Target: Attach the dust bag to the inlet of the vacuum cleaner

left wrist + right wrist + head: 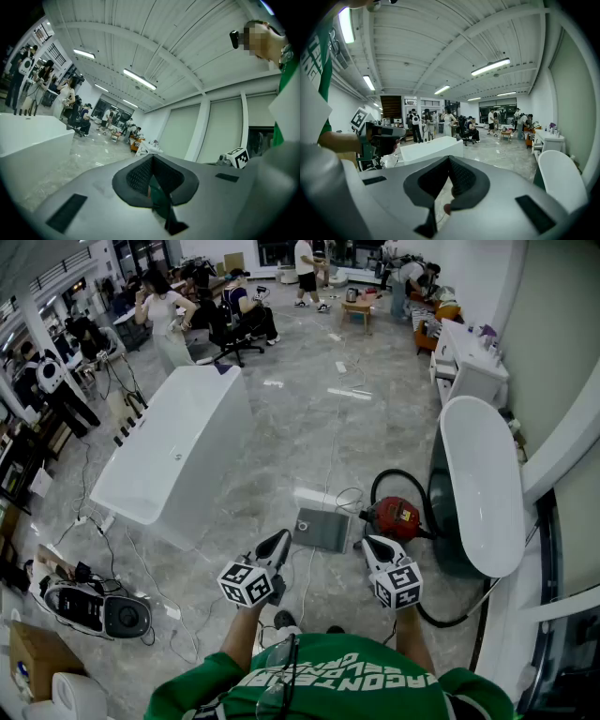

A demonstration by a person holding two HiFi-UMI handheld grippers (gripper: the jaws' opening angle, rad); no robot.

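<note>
In the head view a small red vacuum cleaner [394,518] lies on the marble floor with its black hose [420,486] looped behind it. Just left of it lies a flat grey dust bag [323,531] with a round hole near its left edge. My left gripper [279,542] hovers over the floor just near and left of the bag, jaws together and empty. My right gripper [373,545] hangs just in front of the vacuum, also shut and empty. Both gripper views look out level or upward across the room, past the left gripper [152,159] and the right gripper [449,161].
A white rectangular bathtub [178,451] stands to the left and an oval white bathtub [483,479] to the right, close behind the vacuum. A black-and-white machine [94,607] and cables [122,549] lie at lower left. People [169,315] work at the far end.
</note>
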